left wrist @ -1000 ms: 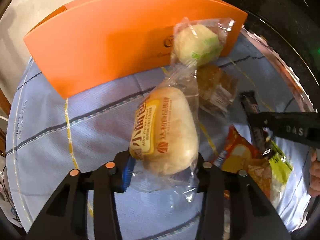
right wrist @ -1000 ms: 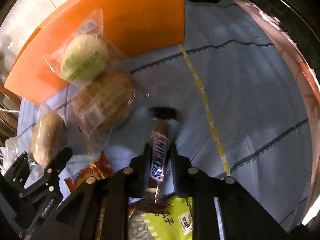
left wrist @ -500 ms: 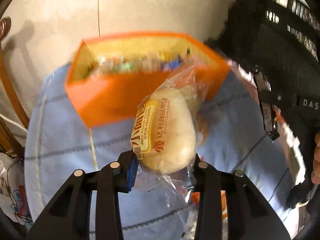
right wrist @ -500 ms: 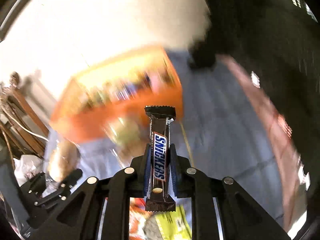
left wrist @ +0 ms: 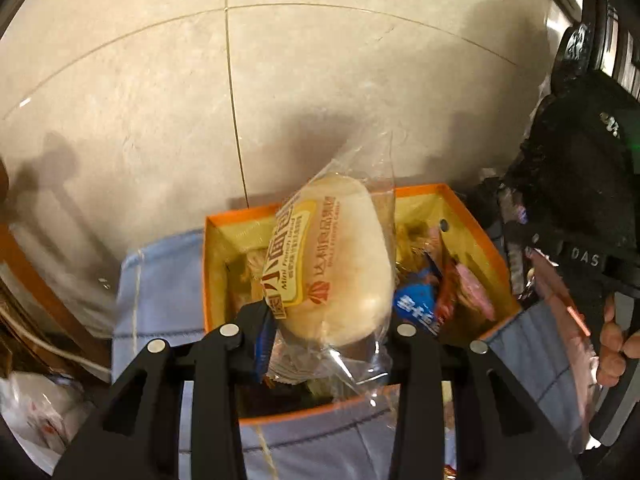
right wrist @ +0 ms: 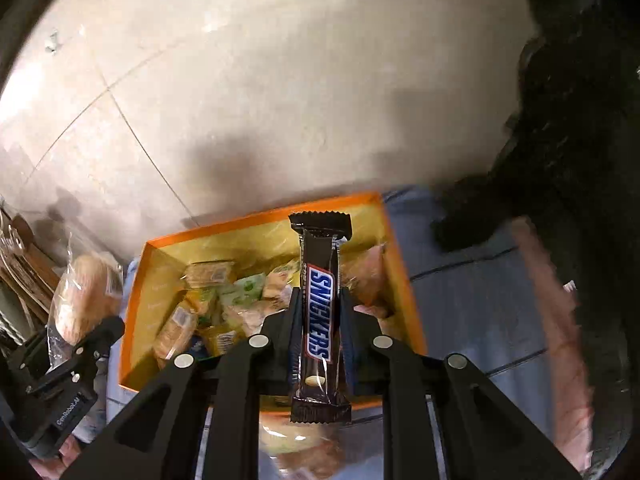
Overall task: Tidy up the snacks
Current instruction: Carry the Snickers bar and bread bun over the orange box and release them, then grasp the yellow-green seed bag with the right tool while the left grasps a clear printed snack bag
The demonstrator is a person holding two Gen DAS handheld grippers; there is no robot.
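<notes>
Orange and open-topped, the box [left wrist: 460,216] is taken as the landmark. Above its opening a wrapped bread roll [left wrist: 332,264] is clamped between the jaws of the left gripper [left wrist: 324,320], its far end jutting past the fingertips. Over the same box [right wrist: 404,280] a Snickers bar [right wrist: 320,312] is pinched lengthwise by the right gripper [right wrist: 320,312]. Only the right view shows the wrapped snacks [right wrist: 216,304] inside clearly; only the left shows a hand [left wrist: 616,336] right of the box.
</notes>
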